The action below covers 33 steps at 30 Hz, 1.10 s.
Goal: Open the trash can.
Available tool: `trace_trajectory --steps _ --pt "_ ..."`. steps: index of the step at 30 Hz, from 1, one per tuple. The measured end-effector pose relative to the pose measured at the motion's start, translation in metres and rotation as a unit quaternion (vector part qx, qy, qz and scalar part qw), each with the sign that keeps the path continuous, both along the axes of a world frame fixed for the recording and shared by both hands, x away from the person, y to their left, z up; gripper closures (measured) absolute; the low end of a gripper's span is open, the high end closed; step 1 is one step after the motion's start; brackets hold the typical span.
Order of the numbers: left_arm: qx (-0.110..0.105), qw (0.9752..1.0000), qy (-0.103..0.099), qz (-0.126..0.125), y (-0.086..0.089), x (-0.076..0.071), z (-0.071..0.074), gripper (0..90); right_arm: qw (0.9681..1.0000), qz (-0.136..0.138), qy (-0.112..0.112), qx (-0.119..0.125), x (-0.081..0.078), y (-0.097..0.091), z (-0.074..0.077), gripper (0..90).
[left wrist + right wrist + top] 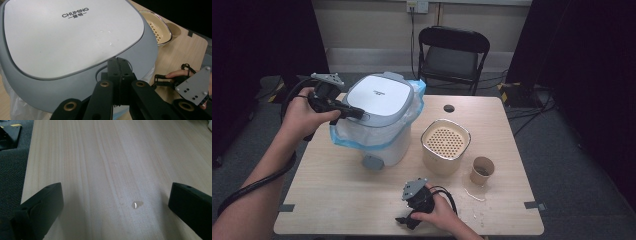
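The lidded bin, lined with a blue-edged bag, stands near the counter's far left corner. The left gripper presses closed fingers on the lid's front edge; push straight down, squarely. The right gripper rests open-fingered at the near edge. A black chair stands behind.

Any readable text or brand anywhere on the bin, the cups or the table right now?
"CHUMING" stands on the white lid of the bin, clear in the left gripper view.
Below it runs a short line of smaller characters, too small to read.
In the high view the same print is a blur.
Nothing else carries writing.
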State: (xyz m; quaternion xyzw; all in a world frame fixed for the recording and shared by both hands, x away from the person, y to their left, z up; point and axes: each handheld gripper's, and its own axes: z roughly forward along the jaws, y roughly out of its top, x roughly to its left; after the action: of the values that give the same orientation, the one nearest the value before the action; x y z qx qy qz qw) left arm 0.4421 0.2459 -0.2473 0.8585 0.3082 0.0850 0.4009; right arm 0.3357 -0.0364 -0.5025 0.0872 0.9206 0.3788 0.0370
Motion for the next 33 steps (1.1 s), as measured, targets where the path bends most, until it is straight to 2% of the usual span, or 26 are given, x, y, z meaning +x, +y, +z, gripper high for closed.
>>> trace_trajectory --steps 10,13,17,28,30,31,33 --pt "-0.002 1.0000 -0.001 -0.001 0.001 -0.001 -0.001 90.0 1.0000 0.000 -0.001 -0.001 0.000 0.000 0.000 0.0" --pt "0.009 0.9999 -0.008 -0.003 0.001 -0.001 0.000 90.0 1.0000 -0.001 0.001 0.000 0.000 0.000 0.000 0.0" --pt "0.004 0.9998 -0.016 -0.006 0.003 -0.002 0.000 90.0 1.0000 -0.001 0.000 0.000 0.000 0.000 0.000 0.0" --pt "-0.026 0.9994 -0.012 -0.017 0.008 -0.011 0.004 80.0 1.0000 -0.001 0.000 -0.001 0.000 0.000 0.000 0.0" --pt "-0.028 0.9994 -0.010 -0.016 0.009 -0.013 0.005 76.8 1.0000 -0.001 0.001 -0.001 0.000 0.000 0.000 0.0" --pt "-0.021 0.9995 -0.013 -0.018 0.010 -0.014 0.005 75.3 1.0000 -0.002 0.002 -0.002 0.000 0.000 0.000 0.0" --pt "-0.020 0.9996 -0.011 -0.015 0.011 -0.017 0.003 71.9 1.0000 -0.001 -0.001 -0.001 0.000 0.000 0.000 0.0"
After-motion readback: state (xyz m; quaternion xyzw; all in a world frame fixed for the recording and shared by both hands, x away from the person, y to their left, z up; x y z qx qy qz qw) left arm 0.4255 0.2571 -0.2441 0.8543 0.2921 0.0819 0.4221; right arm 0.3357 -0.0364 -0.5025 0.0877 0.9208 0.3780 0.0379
